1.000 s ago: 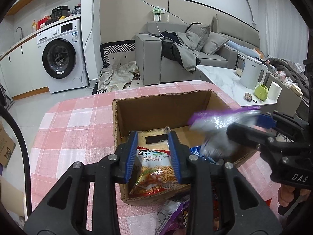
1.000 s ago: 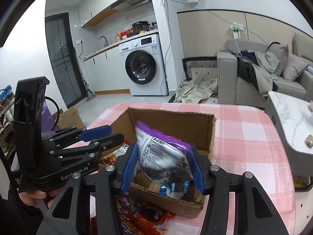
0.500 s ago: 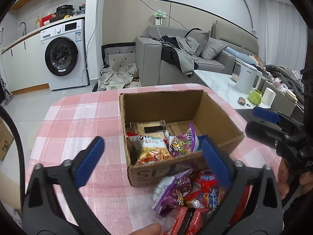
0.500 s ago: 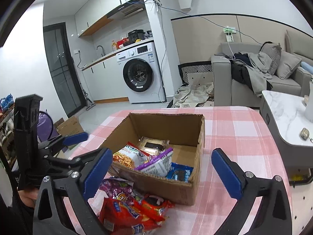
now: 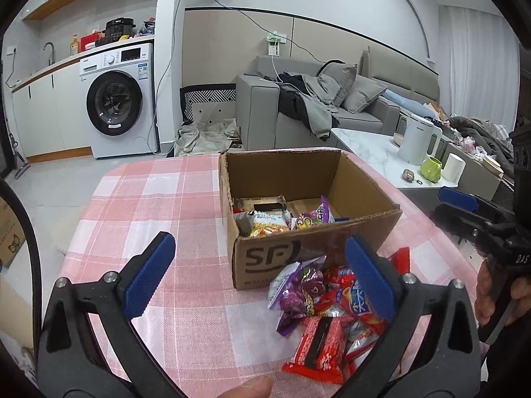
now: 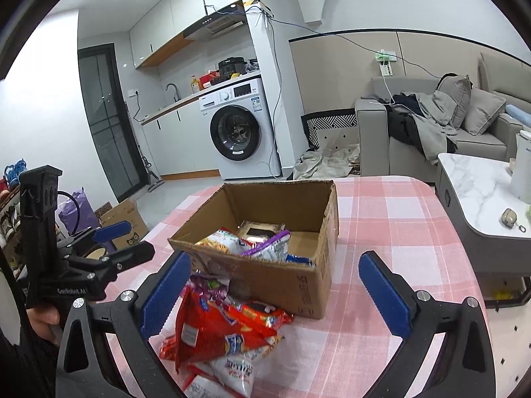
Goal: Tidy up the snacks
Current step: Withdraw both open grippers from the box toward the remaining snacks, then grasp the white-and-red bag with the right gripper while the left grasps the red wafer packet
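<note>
An open cardboard box stands on the pink checked tablecloth. Inside lie a noodle snack bag, a purple-and-white bag and a blue packet. A pile of red and purple snack packets lies on the cloth in front of the box. My left gripper is open and empty, held back above the pile. My right gripper is open and empty, near the box's front wall. Each gripper shows in the other's view, the right and the left.
A marble coffee table with a white kettle, a green mug and a white cup stands to the right. A grey sofa and a washing machine are behind. A cardboard box sits on the floor at the left.
Both grippers opened and let their snack bags drop into the box, then drew back toward me. The noodle bag and the purple bag now lie in the box.
</note>
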Available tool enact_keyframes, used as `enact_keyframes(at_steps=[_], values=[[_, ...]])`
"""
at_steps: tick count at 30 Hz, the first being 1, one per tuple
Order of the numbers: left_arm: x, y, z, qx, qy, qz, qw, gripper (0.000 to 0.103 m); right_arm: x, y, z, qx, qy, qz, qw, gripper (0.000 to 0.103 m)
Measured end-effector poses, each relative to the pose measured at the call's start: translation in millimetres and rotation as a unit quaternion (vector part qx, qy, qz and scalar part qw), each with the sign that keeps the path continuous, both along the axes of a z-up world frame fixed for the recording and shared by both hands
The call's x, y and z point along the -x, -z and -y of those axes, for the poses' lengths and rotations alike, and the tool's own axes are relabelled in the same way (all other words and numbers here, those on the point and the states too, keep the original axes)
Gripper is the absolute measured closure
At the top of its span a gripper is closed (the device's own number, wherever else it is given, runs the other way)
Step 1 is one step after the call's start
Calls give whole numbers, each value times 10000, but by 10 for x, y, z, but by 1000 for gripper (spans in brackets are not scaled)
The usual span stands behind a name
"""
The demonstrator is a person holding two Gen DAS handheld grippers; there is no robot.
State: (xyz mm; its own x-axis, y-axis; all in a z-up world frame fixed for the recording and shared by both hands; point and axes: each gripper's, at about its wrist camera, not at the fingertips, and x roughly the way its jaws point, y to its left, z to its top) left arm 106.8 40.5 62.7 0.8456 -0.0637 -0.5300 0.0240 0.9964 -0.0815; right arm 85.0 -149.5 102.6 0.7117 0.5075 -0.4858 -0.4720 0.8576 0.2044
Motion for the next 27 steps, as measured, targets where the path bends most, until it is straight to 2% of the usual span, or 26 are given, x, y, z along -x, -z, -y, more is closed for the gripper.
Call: enact_keyframes(at_steps=[13,27], values=[[422,167,65,-37,27,-135,9999,1,313,221,103,26,4,-282,9996,0],[369,510,180,17,135,-646,9978,1,451,499,29,243,-197,-669,9973,0]])
